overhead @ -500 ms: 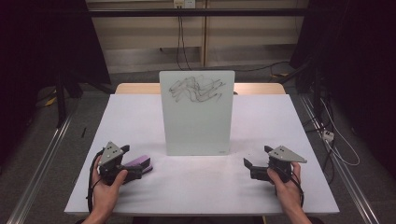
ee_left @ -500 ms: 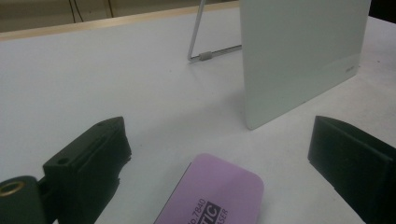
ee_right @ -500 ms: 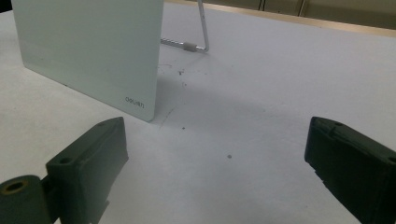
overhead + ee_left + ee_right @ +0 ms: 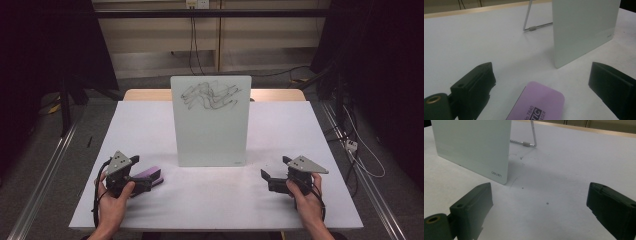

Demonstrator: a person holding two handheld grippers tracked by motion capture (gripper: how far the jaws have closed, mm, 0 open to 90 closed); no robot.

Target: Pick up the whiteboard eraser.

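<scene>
- The left gripper rests low on the white table at its near left, held by the person's left hand
- Its jaws stand spread wide, and the purple eraser lies flat on the table between them, with the pads clear of it on both sides in the left gripper view
- That eraser carries a black label with white lettering, and its rounded far end points toward the whiteboard
- The whiteboard stands nearly upright at the middle of the table, propped from behind by a wire stand; dark scribbles cover its upper part
- The right gripper sits at the near right of the table in the person's right hand, well apart from the eraser
- Its jaws are also spread wide with bare tabletop between them, and the whiteboard's lower corner lies ahead and to the left in the right gripper view
</scene>
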